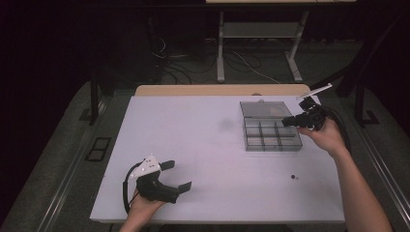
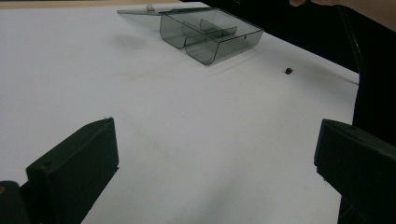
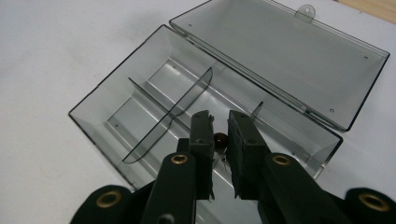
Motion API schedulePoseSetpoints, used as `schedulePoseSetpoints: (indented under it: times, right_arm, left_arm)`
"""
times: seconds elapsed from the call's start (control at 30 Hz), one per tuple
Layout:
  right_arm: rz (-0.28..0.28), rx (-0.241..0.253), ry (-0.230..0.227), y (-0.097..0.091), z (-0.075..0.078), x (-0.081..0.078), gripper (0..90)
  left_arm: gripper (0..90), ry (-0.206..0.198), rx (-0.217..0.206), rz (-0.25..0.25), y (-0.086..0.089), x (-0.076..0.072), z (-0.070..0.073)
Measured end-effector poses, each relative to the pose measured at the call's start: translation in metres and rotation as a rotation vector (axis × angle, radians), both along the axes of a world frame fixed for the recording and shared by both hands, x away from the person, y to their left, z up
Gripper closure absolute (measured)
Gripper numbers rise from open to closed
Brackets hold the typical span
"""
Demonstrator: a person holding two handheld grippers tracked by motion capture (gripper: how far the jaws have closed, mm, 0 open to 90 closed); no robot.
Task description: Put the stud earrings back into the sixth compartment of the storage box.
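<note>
A smoky clear compartment box (image 1: 270, 140) lies open on the white table (image 1: 203, 140), its lid (image 1: 263, 109) folded back flat. My right gripper (image 1: 290, 121) hovers over the box's right end. In the right gripper view its jaws (image 3: 220, 126) stand nearly together with a small dark brown bead (image 3: 220, 139) pinched between them, above a compartment of the box (image 3: 116, 93). My left gripper (image 1: 180, 175) rests open at the near left of the table, with nothing between its jaws (image 2: 215, 144). The box (image 2: 210, 35) lies far ahead of it.
A small dark bead (image 1: 292, 177) lies loose on the table near the right forearm, and the same bead (image 2: 288, 71) is seen in the left gripper view. Table legs and cables (image 1: 241, 60) stand on the floor beyond the far edge.
</note>
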State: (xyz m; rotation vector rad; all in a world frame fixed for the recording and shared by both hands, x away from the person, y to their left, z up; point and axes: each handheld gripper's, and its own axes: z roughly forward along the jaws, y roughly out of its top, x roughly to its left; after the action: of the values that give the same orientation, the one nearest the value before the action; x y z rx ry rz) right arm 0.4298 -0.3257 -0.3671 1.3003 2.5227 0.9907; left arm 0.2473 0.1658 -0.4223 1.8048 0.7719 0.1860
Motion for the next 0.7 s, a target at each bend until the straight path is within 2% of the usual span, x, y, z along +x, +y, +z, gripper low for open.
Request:
schedulePoseSetpoints:
  times: [0.5,0.7]
  right_arm:
    - [-0.045,-0.025,0.013,0.000,-0.030,0.022,80.0]
    - [-0.062,-0.027,0.018,-0.004,-0.037,0.026,79.8]
  left_arm:
    - [0.0,-0.004,0.018,0.003,0.000,-0.001,0.000]
    - [0.0,-0.004,0.023,0.002,-0.001,0.000,0.000]
